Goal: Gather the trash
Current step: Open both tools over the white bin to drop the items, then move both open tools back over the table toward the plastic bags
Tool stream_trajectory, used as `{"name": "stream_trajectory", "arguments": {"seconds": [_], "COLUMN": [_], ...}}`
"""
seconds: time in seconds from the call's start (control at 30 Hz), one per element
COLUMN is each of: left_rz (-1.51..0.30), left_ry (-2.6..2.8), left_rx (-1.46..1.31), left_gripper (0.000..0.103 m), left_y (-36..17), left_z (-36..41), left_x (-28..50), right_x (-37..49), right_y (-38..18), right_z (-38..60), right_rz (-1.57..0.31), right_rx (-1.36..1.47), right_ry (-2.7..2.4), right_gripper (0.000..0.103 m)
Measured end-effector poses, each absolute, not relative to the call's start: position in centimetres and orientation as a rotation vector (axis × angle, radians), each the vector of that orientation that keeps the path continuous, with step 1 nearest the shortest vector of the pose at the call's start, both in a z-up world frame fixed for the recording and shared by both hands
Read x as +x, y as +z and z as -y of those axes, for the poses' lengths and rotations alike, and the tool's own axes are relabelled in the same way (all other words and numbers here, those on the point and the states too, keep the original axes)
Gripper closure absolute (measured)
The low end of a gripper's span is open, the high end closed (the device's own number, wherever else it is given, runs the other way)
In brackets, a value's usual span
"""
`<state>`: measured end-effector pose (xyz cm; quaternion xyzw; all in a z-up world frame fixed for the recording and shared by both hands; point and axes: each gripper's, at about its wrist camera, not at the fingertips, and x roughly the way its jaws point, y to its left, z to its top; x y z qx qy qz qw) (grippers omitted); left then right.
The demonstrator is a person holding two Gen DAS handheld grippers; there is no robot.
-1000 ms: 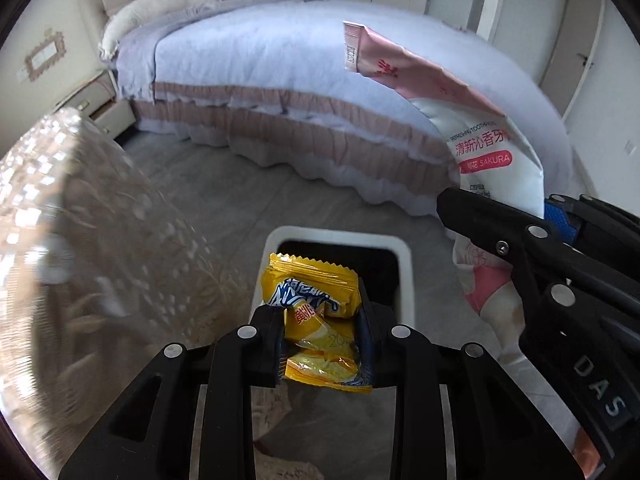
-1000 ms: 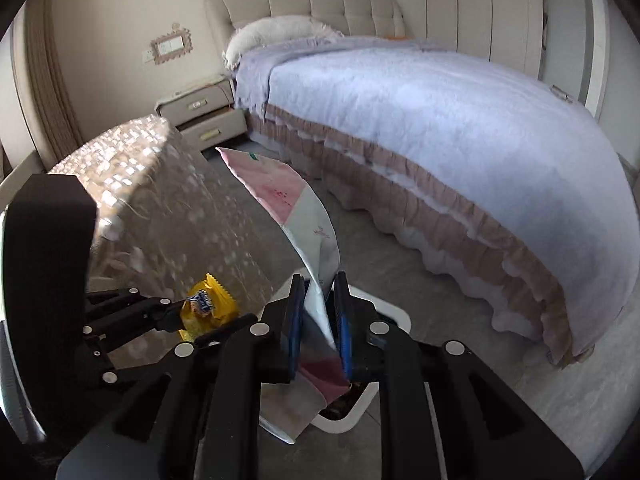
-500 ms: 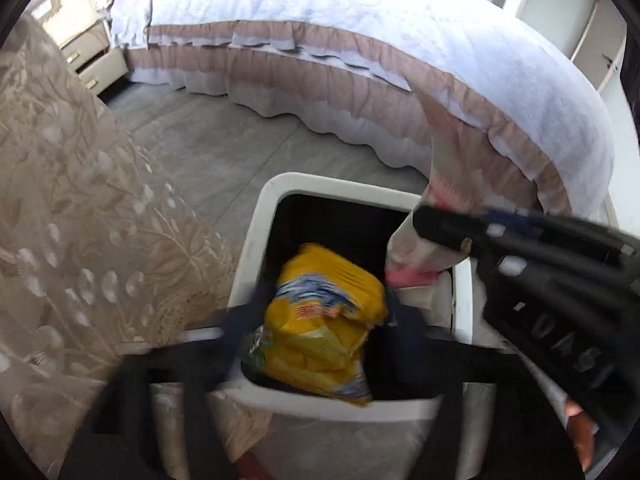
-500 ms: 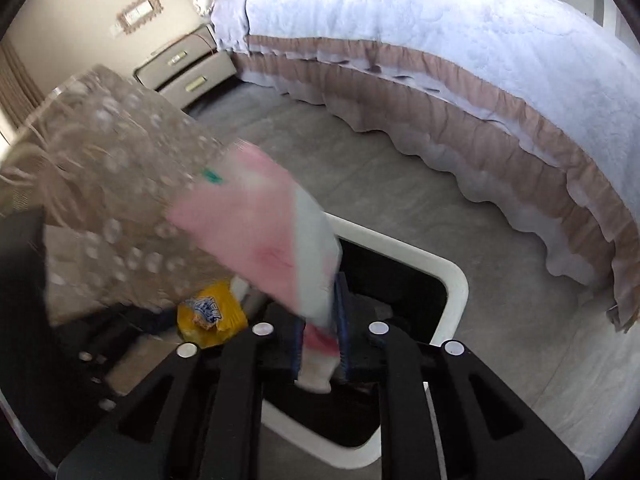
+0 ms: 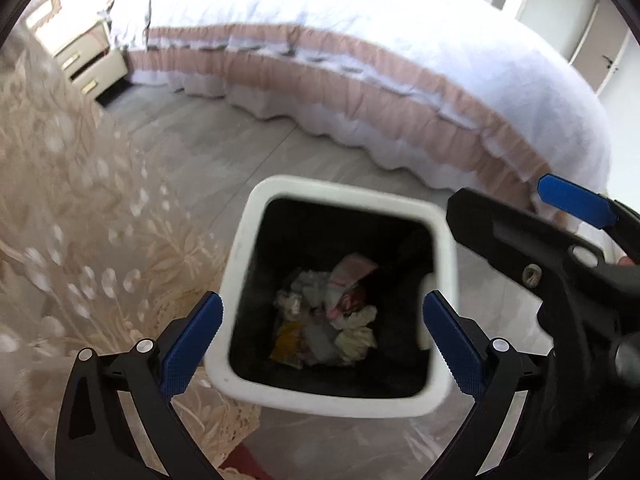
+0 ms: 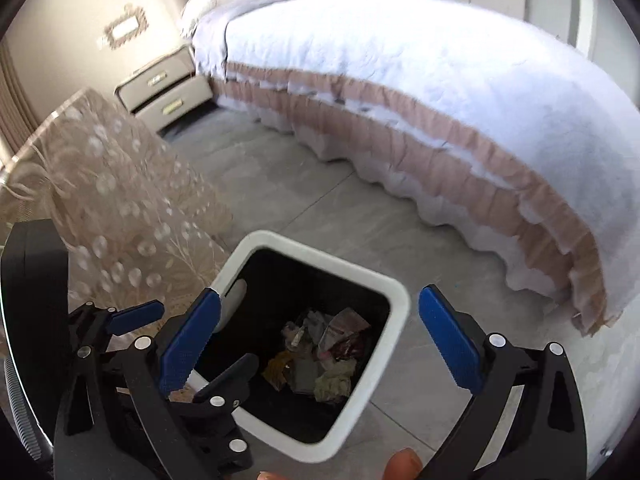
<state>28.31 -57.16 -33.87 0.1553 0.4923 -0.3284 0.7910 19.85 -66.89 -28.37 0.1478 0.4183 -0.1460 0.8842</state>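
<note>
A white-rimmed bin (image 5: pixel 248 248) with a black inside stands on the floor below both grippers; it also shows in the right wrist view (image 6: pixel 384 276). Crumpled trash lies at its bottom, with the yellow snack packet (image 5: pixel 289 338) and the pink-and-white wrapper (image 5: pixel 352 270) among it. My left gripper (image 5: pixel 322 340) is open and empty above the bin. My right gripper (image 6: pixel 320 344) is open and empty above the bin too, and shows at the right of the left wrist view (image 5: pixel 560 240).
A table with a lace cloth (image 6: pixel 112 200) stands left of the bin. A large bed with a white cover (image 6: pixel 400 72) fills the far side. A bedside cabinet (image 6: pixel 164 88) stands at the back left. Grey tiled floor (image 6: pixel 280 184) lies between them.
Both grippers tipped down over the bin and opened. The yellow packet and the pink wrapper dropped out and now lie in the bin.
</note>
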Motion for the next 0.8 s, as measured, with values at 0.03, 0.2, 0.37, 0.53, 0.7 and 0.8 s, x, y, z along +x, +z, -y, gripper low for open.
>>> {"name": "stream_trajectory", "arguments": {"seconds": [0.03,0.2,0.37,0.53,0.7,0.8], "left_rz": [-1.040,-0.946,-0.875,-0.745,-0.630,-0.594], "left_ry": [-0.707,-0.721,-0.746,-0.730,-0.659,-0.615], "left_rx": [0.326,0.301,0.234,0.212,0.217,0.215], "left_gripper": [0.005,0.005,0.005,0.005,0.005,0.005], "left_y": [-32.9,-28.1,-22.4,-16.4,-12.3,-10.7], "left_z": [57.3,56.8,55.2,52.7,49.3,46.5], "left_x": [27.8,25.9,24.2,22.3,21.6,21.9], "right_x": [19.5,16.8,14.4,12.2,11.3,11.7], "right_y": [-27.6,-22.8,-17.5,-12.5,-9.1,-7.9], "right_z": [66.8,65.7,63.5,61.0,58.8,57.8], "right_rz": [-0.853,-0.744,-0.614,-0.455,-0.353,-0.340], "right_rx": [0.298,0.237,0.154,0.087,0.068,0.082], "right_ry": [-0.315,-0.357,-0.379,-0.401,-0.348,-0.291], "right_gripper": [0.004,0.004,0.004,0.004,0.004,0.004]}}
